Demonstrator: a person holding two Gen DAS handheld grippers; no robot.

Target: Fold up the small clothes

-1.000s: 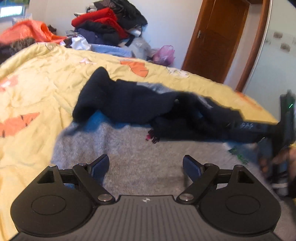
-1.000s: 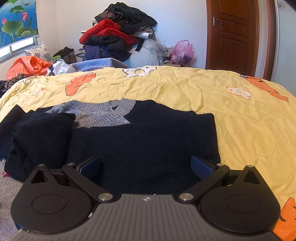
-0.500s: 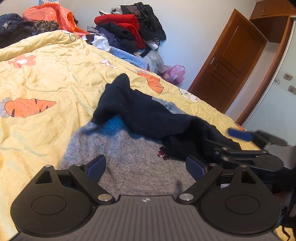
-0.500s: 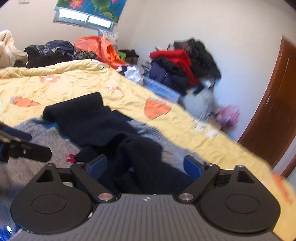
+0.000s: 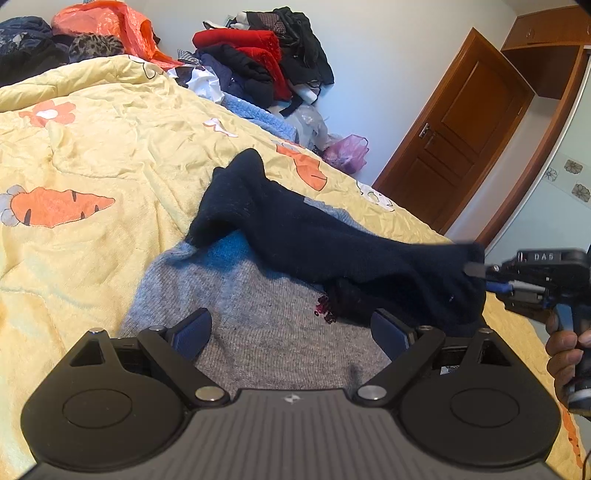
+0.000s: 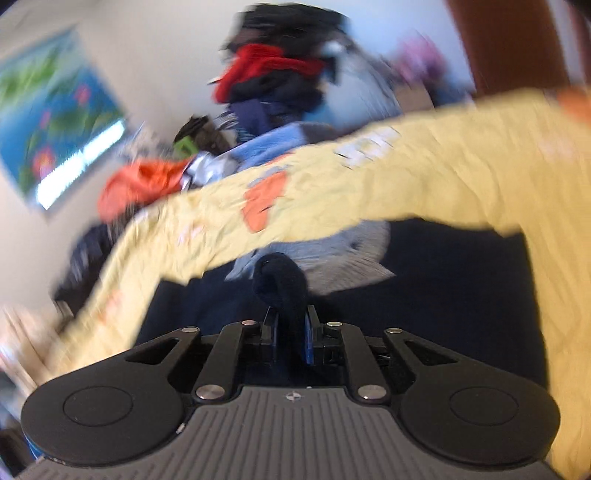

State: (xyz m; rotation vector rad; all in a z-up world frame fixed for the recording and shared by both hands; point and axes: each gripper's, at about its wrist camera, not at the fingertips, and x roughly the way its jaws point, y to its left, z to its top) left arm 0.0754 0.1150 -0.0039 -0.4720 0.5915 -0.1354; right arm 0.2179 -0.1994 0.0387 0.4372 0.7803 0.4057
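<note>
Two handheld grippers: left gripper (image 5: 291, 332), right gripper (image 6: 290, 332). One hand (image 5: 563, 350) visible, on the right gripper's handle. One sweater (image 5: 332, 240), dark navy with a grey body, on one yellow quilt (image 5: 110, 147). On the quilt, one whole orange carrot print (image 5: 59, 206), one orange flower print (image 5: 48, 112), other prints only partly seen. One heap of clothes (image 5: 258, 62) against the wall, garments too tangled to count. One orange plastic bag (image 5: 107, 29), one purple plastic bag (image 5: 347, 153). One wooden door (image 5: 454, 140). One flower picture (image 6: 48, 125), blurred.

A yellow carrot-print quilt (image 5: 122, 147) covers the bed, bearing a navy-and-grey sweater (image 5: 258, 314).
</note>
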